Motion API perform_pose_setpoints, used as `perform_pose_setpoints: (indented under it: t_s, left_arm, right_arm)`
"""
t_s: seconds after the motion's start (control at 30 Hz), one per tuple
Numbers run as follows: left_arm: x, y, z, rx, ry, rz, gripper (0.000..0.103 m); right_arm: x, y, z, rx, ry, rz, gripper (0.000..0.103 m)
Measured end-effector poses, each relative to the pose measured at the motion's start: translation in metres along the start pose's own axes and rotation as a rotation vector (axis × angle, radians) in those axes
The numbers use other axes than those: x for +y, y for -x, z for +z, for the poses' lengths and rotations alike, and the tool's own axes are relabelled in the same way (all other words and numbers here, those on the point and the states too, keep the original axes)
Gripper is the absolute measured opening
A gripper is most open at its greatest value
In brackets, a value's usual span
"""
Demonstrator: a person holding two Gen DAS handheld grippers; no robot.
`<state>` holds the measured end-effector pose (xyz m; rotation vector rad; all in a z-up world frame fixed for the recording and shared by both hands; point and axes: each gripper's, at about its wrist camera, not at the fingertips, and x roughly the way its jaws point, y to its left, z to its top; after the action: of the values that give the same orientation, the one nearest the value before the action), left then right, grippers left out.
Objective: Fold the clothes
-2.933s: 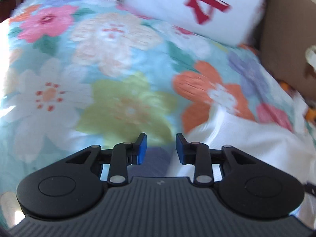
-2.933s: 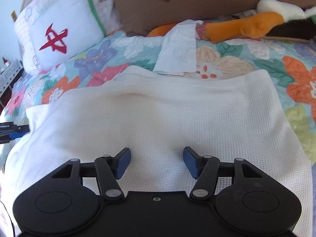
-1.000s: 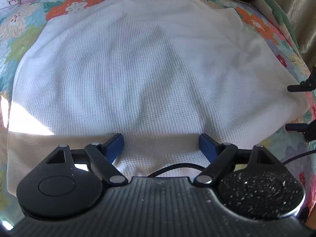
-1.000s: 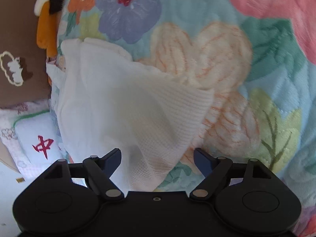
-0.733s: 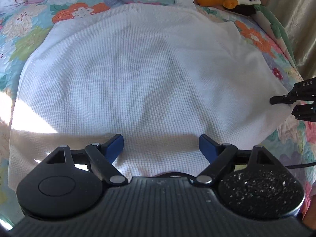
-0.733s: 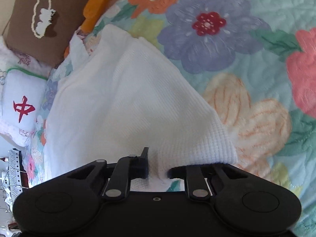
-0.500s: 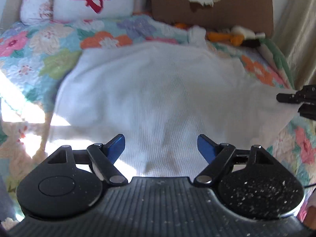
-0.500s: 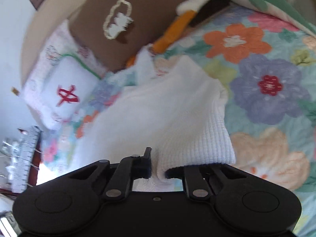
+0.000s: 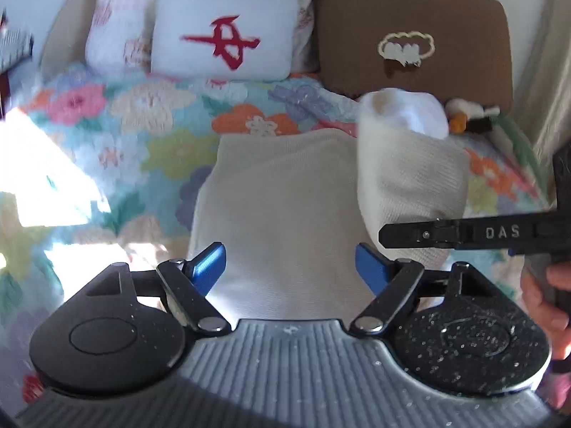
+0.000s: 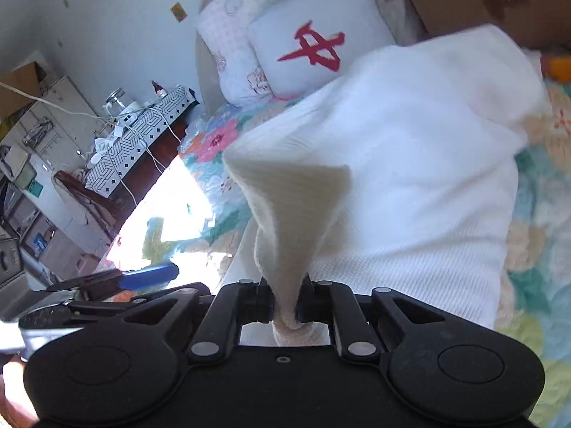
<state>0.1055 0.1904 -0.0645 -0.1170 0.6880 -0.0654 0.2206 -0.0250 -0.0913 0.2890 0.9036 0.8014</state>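
Lying spread across floral bedspread (image 9: pixel 167 149), toward headboard-side pillows: white waffle-knit garment (image 9: pixel 285 214). Pinching bunched garment edge tight, lifting fold clear of bed: right gripper (image 10: pixel 285 303). Hovering wide apart above garment's near edge, gripping nothing: left gripper (image 9: pixel 291 264). Leaning at bed's head: white pillow (image 9: pixel 223 41), brown pillow (image 9: pixel 414 39).

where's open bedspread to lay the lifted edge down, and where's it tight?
Free: the floral quilt left of the white garment, from the sunlit patch up to the white pillow with the red mark. Tight: the far right corner, where the brown cushion and plush toy sit, and the near right, where the right gripper holds the raised fold.
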Motion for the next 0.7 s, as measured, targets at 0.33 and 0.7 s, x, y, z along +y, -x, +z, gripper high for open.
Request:
perform_pose_setpoints:
  t_s: [0.33,0.7]
  left_arm:
    - [0.007,-0.034,0.009,0.036,0.303,-0.265,0.081]
    - [0.026,-0.079,0.033,0.196,0.385,-0.467,0.089]
  right_arm:
    - [-0.005,-0.012,-0.020,0.024,0.034,0.016,0.014]
    - [0.060,-0.004,-0.050,-0.058,0.473,-0.089,0.014]
